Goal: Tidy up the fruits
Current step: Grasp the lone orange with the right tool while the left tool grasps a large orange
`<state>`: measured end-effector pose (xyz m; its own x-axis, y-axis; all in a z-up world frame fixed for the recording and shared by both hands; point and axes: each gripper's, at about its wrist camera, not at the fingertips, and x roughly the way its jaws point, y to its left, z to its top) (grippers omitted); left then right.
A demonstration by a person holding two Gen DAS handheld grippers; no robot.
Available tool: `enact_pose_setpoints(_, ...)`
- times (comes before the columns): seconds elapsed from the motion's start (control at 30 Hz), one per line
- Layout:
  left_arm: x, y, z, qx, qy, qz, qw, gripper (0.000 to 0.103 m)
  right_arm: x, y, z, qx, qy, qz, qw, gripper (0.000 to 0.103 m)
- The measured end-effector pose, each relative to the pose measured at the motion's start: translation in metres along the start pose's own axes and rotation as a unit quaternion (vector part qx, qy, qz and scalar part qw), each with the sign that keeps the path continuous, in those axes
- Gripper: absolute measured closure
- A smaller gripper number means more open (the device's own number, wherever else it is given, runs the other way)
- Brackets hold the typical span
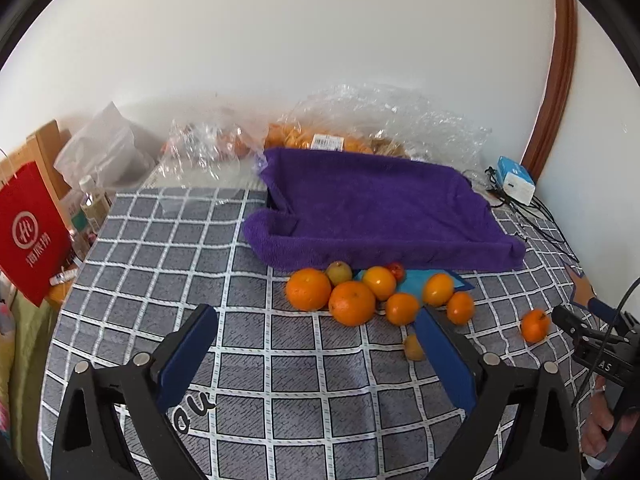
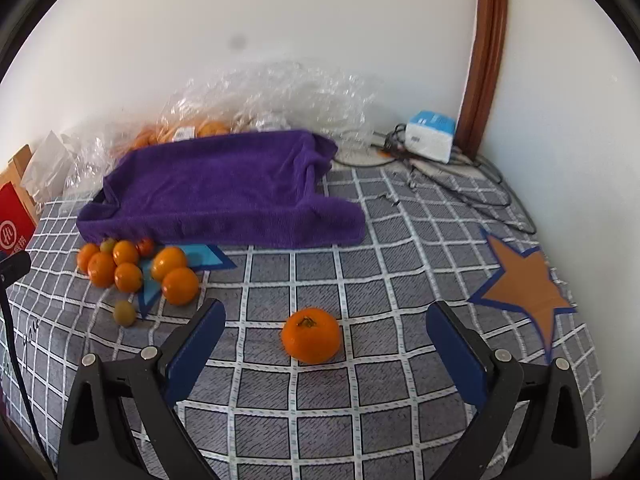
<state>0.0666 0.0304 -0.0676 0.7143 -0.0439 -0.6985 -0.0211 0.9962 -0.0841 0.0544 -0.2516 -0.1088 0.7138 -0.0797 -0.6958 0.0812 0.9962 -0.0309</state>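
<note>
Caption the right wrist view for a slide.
Open right gripper poised over a lone orange on the checked cloth, purple towel behind.

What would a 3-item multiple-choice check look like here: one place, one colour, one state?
1. Where does the lone orange lie?
A. On the purple towel
B. On the checked cloth, ahead of the right gripper, apart from the fruit pile
C. Inside the plastic bag

2. What colour is the towel?
A. Purple
B. Green
C. Yellow

3. How are the right gripper fingers?
A. Shut on the orange
B. Shut on nothing
C. Open, holding nothing

Key: B, bare cloth surrounds it, with the pile off to one side; A, towel is purple throughout; C, wide gap, neither finger touching fruit.
</note>
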Motion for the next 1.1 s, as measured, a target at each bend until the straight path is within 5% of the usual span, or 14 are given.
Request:
enact_pose_setpoints(0.17,0.023,0.01,-0.002,0.014,0.018,0.012,0.9997,0.005,0.032,-0.013,-0.007,0.03,0.044,0.018,0.998,0.024)
enact_pose_setpoints(0.23,0.032,0.015,-0.005,0.013,0.027,0.008,0.9995,0.008,0.036,-0.019,-0.011,0.04,0.04,0.03,0.998,0.027)
enact_pose_setpoints(0.33,0.048,0.024,-0.01,0.007,0.055,0.0,0.9984,0.024,0.034,-0.022,-0.015,0.049,0.025,0.038,0.998,0.028)
enact_pose_setpoints(0.5,0.052,0.029,-0.015,0.0,0.056,-0.023,0.9982,0.025,0.036,-0.016,-0.017,0.04,0.024,0.065,0.997,0.036)
enact_pose_setpoints(0.67,0.057,0.024,-0.015,-0.002,0.057,-0.023,0.9981,0.025,0.053,-0.005,-0.023,0.02,0.05,0.079,0.995,0.06)
enact_pose_setpoints(0.93,0.069,0.019,-0.004,0.007,0.047,0.001,0.9989,0.026,0.055,0.006,-0.021,-0.002,0.034,0.082,0.996,0.06)
enact_pose_setpoints(1.1,0.08,0.019,-0.003,0.027,0.051,0.02,0.9981,0.04,0.058,0.007,-0.02,-0.006,0.03,0.081,0.996,0.06)
